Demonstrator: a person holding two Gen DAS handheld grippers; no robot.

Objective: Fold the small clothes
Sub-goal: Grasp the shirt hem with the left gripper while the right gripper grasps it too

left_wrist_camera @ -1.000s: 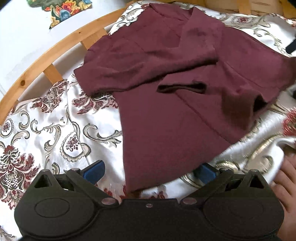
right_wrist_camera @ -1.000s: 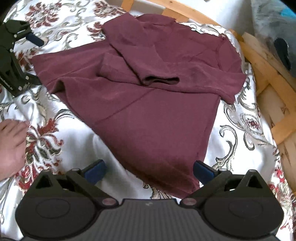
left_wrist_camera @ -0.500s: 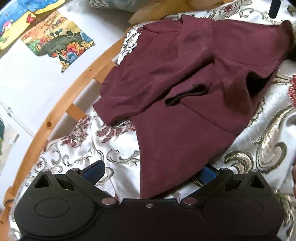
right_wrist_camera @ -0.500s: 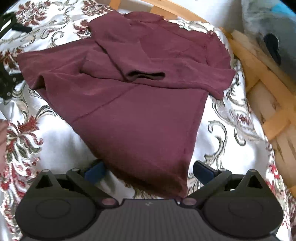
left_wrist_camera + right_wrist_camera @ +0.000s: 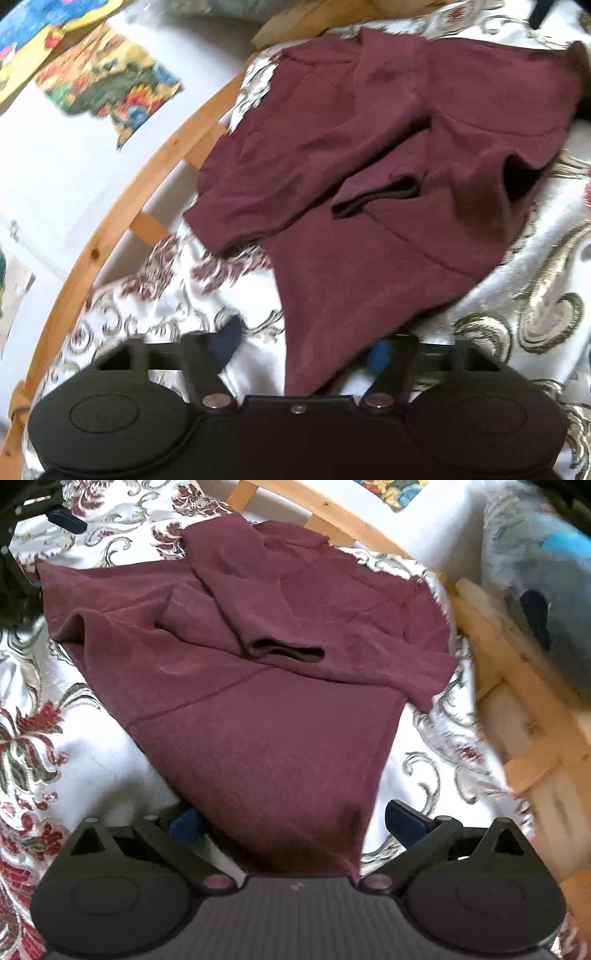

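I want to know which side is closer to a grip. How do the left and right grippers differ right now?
The left gripper has its jaws closer together than the right gripper, which stands wider. The left frames a narrow corner of the maroon garment; the right spans a broader stretch of hem. Shared: both are closing with the cloth between the jaws, and neither yet pinches it against the patterned bedspread.

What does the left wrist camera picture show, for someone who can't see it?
A dark red shirt lies crumpled on a white flowery bedspread, one sleeve folded across it. At the bottom, the left gripper has its jaws closing around the shirt's near corner. A curved wooden bed frame runs along the left.
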